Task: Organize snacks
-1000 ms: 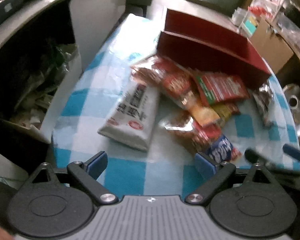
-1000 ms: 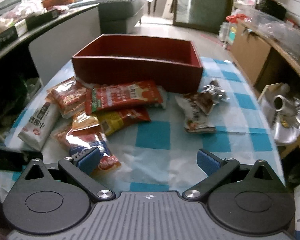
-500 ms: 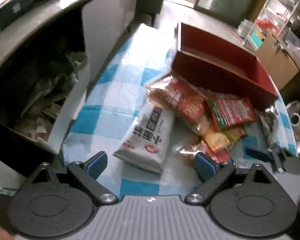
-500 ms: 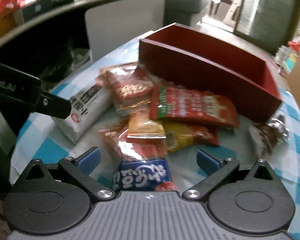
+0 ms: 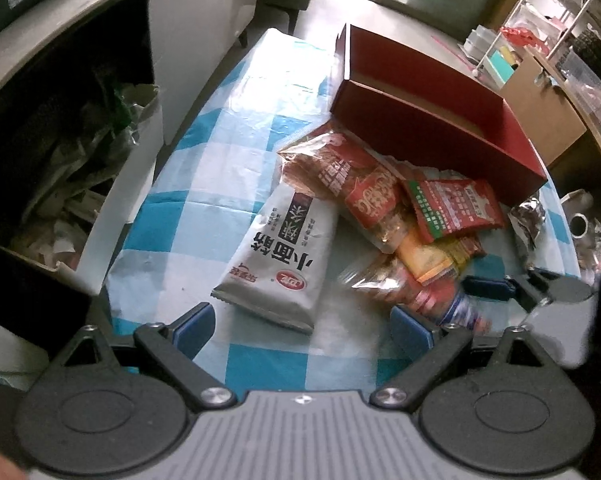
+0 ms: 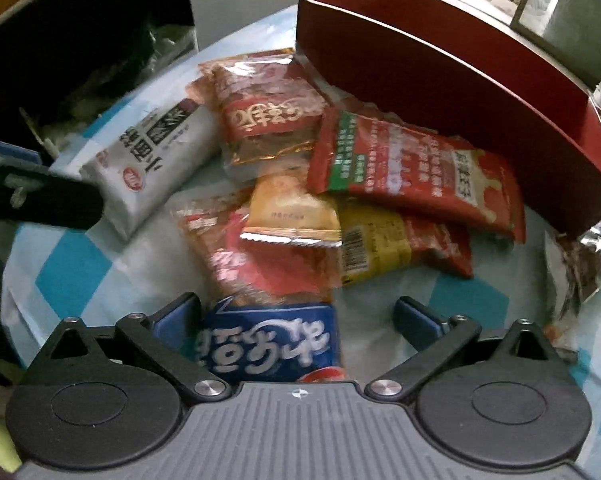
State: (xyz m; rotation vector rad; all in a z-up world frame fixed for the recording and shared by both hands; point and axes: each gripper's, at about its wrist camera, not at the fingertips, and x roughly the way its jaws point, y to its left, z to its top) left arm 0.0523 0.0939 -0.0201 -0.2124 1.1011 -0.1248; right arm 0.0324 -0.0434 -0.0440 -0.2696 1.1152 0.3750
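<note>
**Inspector:** Right wrist view showed the right gripper [image 6: 296, 320] with its jaws spread wide, clamping nothing. A blue packet [image 6: 268, 344] lay between the fingers, close against the left one and clear of the right.

**Clerk:** And the other tool?

**Inspector:** The left gripper [image 5: 302, 326] was likewise released and empty. A white noodle packet [image 5: 284, 256] lay just ahead of its fingertips, not touched as far as could be told.

**Clerk:** Where stood the snacks?

**Inspector:** All on the checked tablecloth [image 5: 204, 184]. Beyond the blue packet, ahead of the right gripper, lay an overlapping heap: a clear-fronted red packet [image 6: 260, 256], a small orange packet [image 6: 296, 216], a long red packet [image 6: 416, 176] and another red one [image 6: 268, 116]. A crumpled foil wrapper [image 6: 584, 264] sat apart, far to that gripper's right.

**Clerk:** The red box?

**Inspector:** The red box [image 6: 452, 76] stood behind the heap. What showed of its interior in the left wrist view was bare.

**Clerk:** Progress, then?

**Inspector:** In my judgement, barely begun. No packet was seen inside the box; every one remained to be moved. The blue packet appeared the likely first pick.
</note>
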